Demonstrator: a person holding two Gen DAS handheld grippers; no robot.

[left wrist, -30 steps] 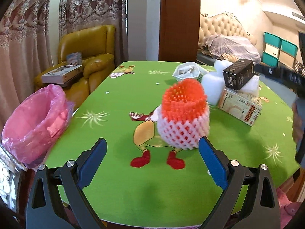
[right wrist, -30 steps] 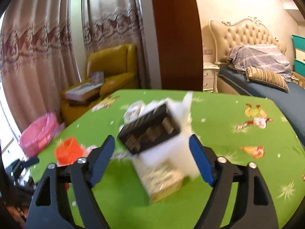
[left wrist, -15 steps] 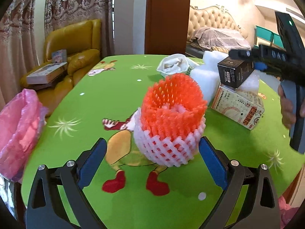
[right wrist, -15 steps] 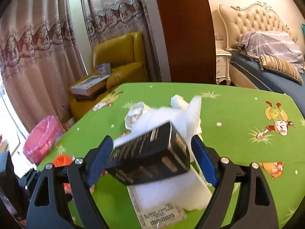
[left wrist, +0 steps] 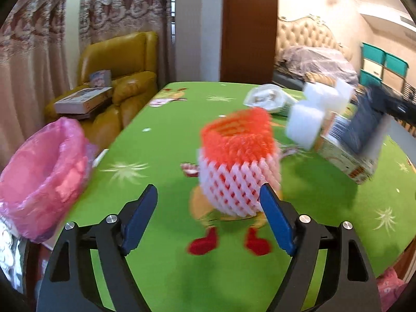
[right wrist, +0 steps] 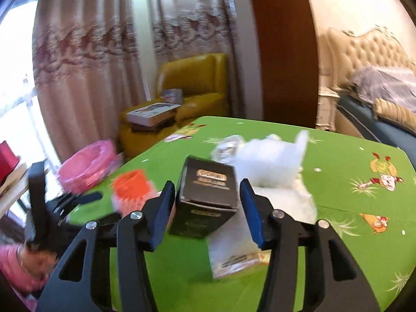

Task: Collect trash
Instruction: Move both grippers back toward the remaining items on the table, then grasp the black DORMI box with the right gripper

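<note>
An orange-and-white foam fruit net [left wrist: 238, 166] stands on the green tablecloth [left wrist: 161, 140], just ahead of my left gripper [left wrist: 208, 215]. Its jaws are closing; the right fingertip [left wrist: 267, 197] is at the net's lower edge, while the left one stands well apart. In the right wrist view a black box [right wrist: 208, 197] sits tilted on white foam [right wrist: 270, 166] and a printed carton [right wrist: 234, 260]. My right gripper [right wrist: 206, 208] is closing around the box, with a thin gap still showing on each side. A pink-lined bin [left wrist: 44, 182] stands off the table's left edge.
A crumpled white wrapper [left wrist: 267, 98] lies further back on the table. A yellow armchair [left wrist: 119, 78] holding boxes stands beyond the table's left corner. There is a bed [right wrist: 384, 98] at the right and curtains behind. The picture is blurred by motion.
Both grippers' jaws have narrowed. The left gripper's view shifted, so the net now lies toward its right finger. The right gripper swung left and closed in around the black box.
</note>
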